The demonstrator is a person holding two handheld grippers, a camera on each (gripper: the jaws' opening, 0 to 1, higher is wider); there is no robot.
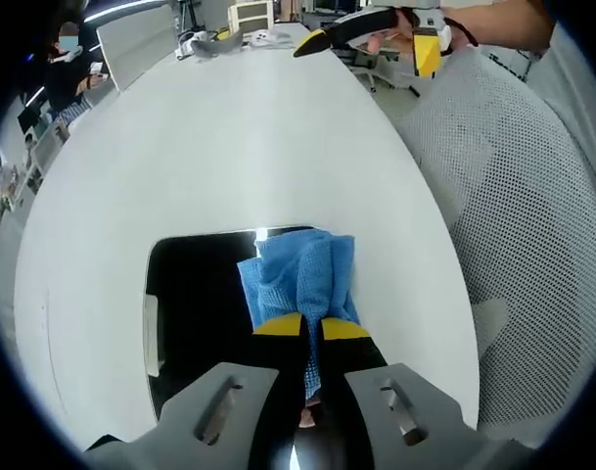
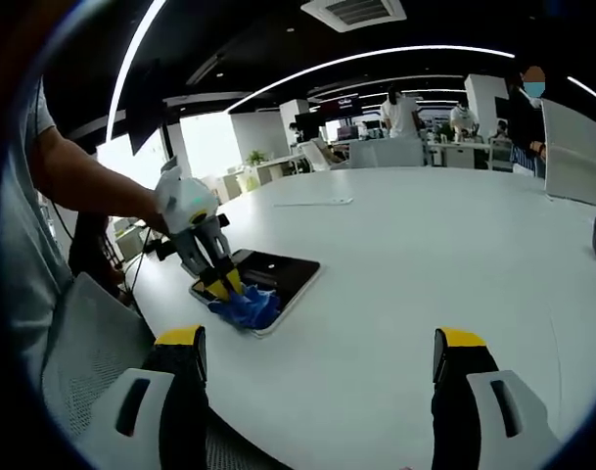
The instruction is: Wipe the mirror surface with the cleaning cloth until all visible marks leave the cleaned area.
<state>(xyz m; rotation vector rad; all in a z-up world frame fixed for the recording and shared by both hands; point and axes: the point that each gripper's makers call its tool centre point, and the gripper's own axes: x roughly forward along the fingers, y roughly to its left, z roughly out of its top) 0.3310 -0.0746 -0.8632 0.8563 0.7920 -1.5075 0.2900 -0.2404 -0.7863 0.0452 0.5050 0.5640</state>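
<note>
My left gripper (image 1: 312, 338) has grey metal jaw mounts, each with a slotted screw plate, and black fingers (image 1: 278, 328) capped in yellow. Seen from the right gripper view it carries a white-and-pale-green housing above black links. My right gripper (image 2: 317, 357) matches: grey mounts with dark slots, black fingers (image 2: 180, 343) tipped in yellow. I wear a grey short sleeve (image 2: 23, 245).

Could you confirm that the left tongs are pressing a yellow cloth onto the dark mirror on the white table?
Not quite: the cloth is blue, not yellow, as the left gripper view shows. The left tongs do press it onto the dark mirror on the white table.
</note>
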